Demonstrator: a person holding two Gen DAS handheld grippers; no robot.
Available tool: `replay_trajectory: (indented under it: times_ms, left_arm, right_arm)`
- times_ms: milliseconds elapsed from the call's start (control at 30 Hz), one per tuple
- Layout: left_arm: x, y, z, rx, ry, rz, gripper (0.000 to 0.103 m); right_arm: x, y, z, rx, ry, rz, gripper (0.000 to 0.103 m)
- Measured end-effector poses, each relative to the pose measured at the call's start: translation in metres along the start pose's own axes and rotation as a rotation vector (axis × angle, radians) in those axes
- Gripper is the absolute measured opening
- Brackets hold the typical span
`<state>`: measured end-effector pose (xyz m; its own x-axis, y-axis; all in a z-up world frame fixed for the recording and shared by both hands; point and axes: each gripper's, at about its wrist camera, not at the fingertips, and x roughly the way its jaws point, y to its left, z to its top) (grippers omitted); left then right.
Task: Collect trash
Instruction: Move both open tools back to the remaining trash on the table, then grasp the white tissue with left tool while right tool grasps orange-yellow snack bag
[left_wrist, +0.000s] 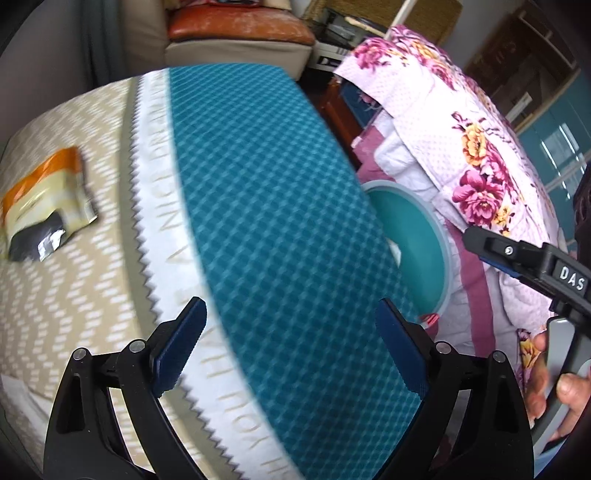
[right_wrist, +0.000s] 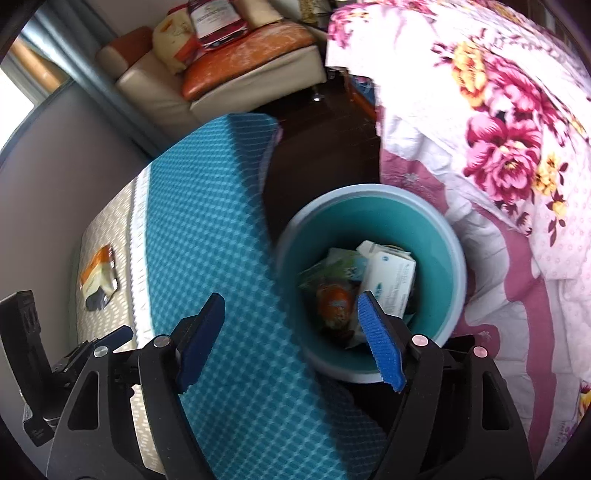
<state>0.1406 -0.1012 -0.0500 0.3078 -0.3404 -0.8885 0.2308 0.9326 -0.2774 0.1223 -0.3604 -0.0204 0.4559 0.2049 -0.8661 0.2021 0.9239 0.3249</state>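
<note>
An orange, cream and black wrapper (left_wrist: 46, 206) lies flat on the beige patterned mattress top (left_wrist: 55, 295), far left of my left gripper (left_wrist: 291, 345), which hangs open and empty over the mattress's teal side. The same wrapper (right_wrist: 99, 283) shows in the right wrist view. A teal bin with a pale rim (right_wrist: 456, 269) stands on the dark floor and holds a white carton (right_wrist: 389, 280), an orange packet (right_wrist: 334, 304) and other trash. My right gripper (right_wrist: 291, 339) is open and empty just above the bin's near-left rim. The bin (left_wrist: 413, 251) is half hidden behind the mattress.
A floral pink quilt (right_wrist: 498, 129) is heaped right beside the bin. A cream and orange sofa (right_wrist: 236, 74) stands at the back with bags on it. A hand (left_wrist: 554, 384) holds the right gripper's handle at the right edge.
</note>
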Motion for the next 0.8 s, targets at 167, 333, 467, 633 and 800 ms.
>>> replay_trajectory:
  times_ms: [167, 333, 467, 633, 800]
  left_arm:
    - [-0.025, 0.04, -0.022, -0.027, -0.027, 0.023, 0.093]
    - [-0.053, 0.098, -0.056, -0.081, -0.051, 0.078, 0.093]
    - [-0.072, 0.15, -0.088, -0.132, -0.054, 0.138, 0.093]
    - [-0.078, 0.194, -0.118, -0.19, -0.027, 0.164, 0.093]
    - [-0.074, 0.199, -0.133, -0.16, -0.035, 0.155, 0.094]
  right_arm:
    - [-0.001, 0.041, -0.012, -0.064, 0.025, 0.015, 0.074]
    - [0.007, 0.09, -0.033, -0.155, 0.071, 0.038, 0.074]
    - [0.015, 0.12, -0.046, -0.209, 0.107, 0.053, 0.074]
    - [0.026, 0.159, -0.064, -0.277, 0.139, 0.067, 0.074]
    - [0.036, 0.193, -0.08, -0.328, 0.162, 0.071, 0.074]
